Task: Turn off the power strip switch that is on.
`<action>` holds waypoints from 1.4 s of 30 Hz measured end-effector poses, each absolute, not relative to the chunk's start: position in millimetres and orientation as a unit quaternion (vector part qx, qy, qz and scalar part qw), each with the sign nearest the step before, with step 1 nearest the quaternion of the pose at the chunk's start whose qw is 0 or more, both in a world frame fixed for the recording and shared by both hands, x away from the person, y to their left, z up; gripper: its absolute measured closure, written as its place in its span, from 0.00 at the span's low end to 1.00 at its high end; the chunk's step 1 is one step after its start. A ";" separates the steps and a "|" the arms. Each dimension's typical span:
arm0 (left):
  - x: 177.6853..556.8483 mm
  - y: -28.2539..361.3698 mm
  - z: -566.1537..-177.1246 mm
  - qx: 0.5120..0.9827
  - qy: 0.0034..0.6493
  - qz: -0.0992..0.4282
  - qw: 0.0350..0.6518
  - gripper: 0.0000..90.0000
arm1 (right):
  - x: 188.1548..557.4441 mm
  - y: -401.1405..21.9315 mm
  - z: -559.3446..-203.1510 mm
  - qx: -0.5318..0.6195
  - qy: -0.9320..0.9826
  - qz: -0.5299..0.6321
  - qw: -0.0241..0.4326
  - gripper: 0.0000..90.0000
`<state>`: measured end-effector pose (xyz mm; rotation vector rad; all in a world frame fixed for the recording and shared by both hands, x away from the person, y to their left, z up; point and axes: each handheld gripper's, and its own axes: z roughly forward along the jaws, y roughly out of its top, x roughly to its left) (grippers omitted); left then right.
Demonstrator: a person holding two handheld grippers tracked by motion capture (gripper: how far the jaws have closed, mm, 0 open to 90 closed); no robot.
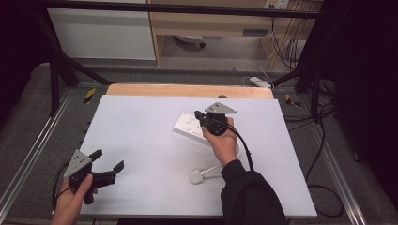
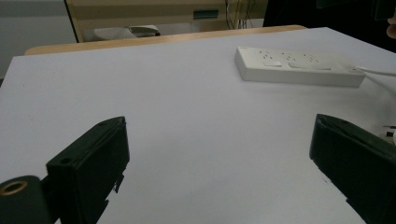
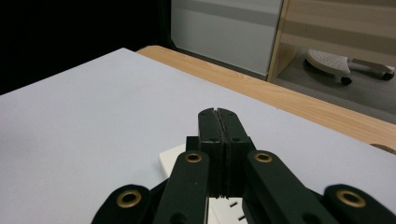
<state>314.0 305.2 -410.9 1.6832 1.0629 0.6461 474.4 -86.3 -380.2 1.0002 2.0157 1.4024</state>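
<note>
I see no container on the white table top [image 1: 141, 140]; what lies on it is a white power strip [image 1: 190, 124] near the middle, with its white cord [image 1: 217, 168] curling back toward me and ending in a white plug [image 1: 196, 176] lying flat on the table.

From the high view, my right gripper [image 1: 199, 115] hangs over the right end of the strip, held in my right hand [image 1: 222, 140], and whether it touches the strip I cannot tell from there. My left gripper [image 1: 107, 161] sits at the near left corner of the table in my left hand [image 1: 72, 199], well apart from the strip.

The right gripper view gives what the overhead one hides: the two black jaws pressed flat together with nothing between them, and a corner of the strip [image 3: 173, 161] just under them. Behind, it catches a wooden table edge [image 3: 299, 105] and a wheeled base [image 3: 336, 63] on the floor.

The left gripper view shows its own jaws spread wide, empty, low over bare table (the strip [image 2: 299, 67] lies far ahead and to the right, socket faces up).
</note>
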 end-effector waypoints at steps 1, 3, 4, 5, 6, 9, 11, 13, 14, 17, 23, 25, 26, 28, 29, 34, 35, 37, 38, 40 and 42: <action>314.0 305.1 -410.9 0.696 0.440 0.267 0.501 0.05 | 474.6 -86.0 -381.1 0.366 0.738 0.512 0.242 0.99; 314.0 305.0 -411.0 0.696 0.440 0.267 0.500 0.05 | 474.5 -85.2 -382.7 0.366 0.739 0.511 0.240 0.99; 314.0 304.9 -411.0 0.696 0.440 0.267 0.500 0.05 | 474.5 -85.0 -383.4 0.365 0.740 0.510 0.241 0.99; 313.9 304.9 -411.0 0.696 0.440 0.267 0.500 0.05 | 474.2 -84.8 -384.1 0.367 0.740 0.509 0.242 0.99; 313.9 305.0 -411.0 0.696 0.440 0.267 0.500 0.05 | 474.1 -85.1 -385.1 0.366 0.741 0.508 0.243 0.99; 314.0 304.8 -411.1 0.696 0.440 0.267 0.500 0.05 | 473.1 -86.4 -389.6 0.370 0.741 0.506 0.240 0.99; 314.0 304.8 -411.0 0.698 0.439 0.267 0.500 0.05 | 472.6 -87.3 -393.1 0.373 0.741 0.504 0.238 0.99; 314.1 304.7 -411.1 0.697 0.440 0.267 0.500 0.05 | 472.6 -87.8 -396.6 0.376 0.741 0.504 0.237 0.99; 314.0 304.7 -411.1 0.696 0.440 0.267 0.500 0.05 | 472.4 -88.0 -398.0 0.377 0.741 0.503 0.235 0.99; 314.0 304.8 -411.1 0.697 0.439 0.267 0.500 0.05 | 472.2 -87.4 -401.7 0.379 0.742 0.502 0.233 0.99; 314.0 304.7 -411.2 0.697 0.440 0.267 0.500 0.05 | 473.0 -86.4 -407.5 0.382 0.743 0.499 0.231 0.99; 313.9 304.9 -411.0 0.698 0.439 0.267 0.499 0.05 | 473.0 -85.6 -410.0 0.384 0.744 0.497 0.229 0.99; 313.8 304.9 -411.0 0.697 0.439 0.267 0.500 0.05 | 473.0 -85.2 -411.2 0.384 0.744 0.496 0.228 0.99; 313.9 304.9 -411.1 0.698 0.439 0.267 0.499 0.05 | 473.0 -84.2 -413.2 0.385 0.745 0.495 0.227 0.99; 314.0 304.8 -411.1 0.698 0.439 0.267 0.499 0.05 | 473.1 -83.9 -414.2 0.384 0.746 0.494 0.227 0.99; 314.0 305.0 -411.0 0.698 0.439 0.267 0.500 0.05 | 474.0 -82.4 -418.3 0.387 0.747 0.492 0.224 0.99; 314.0 305.0 -411.0 0.698 0.439 0.267 0.500 0.05 | 474.0 -82.2 -419.0 0.389 0.747 0.491 0.223 0.99; 314.0 304.9 -411.1 0.697 0.439 0.267 0.500 0.05 | 474.3 -82.1 -420.1 0.390 0.748 0.489 0.224 0.99; 314.0 305.0 -411.1 0.698 0.439 0.267 0.500 0.05 | 474.6 -82.2 -420.7 0.388 0.749 0.487 0.224 0.99; 313.9 305.1 -410.9 0.699 0.437 0.268 0.499 0.05 | 474.7 -81.9 -421.6 0.391 0.749 0.486 0.222 0.99; 313.9 305.0 -410.9 0.699 0.438 0.268 0.499 0.05 | 475.0 -81.8 -422.4 0.392 0.750 0.484 0.222 0.99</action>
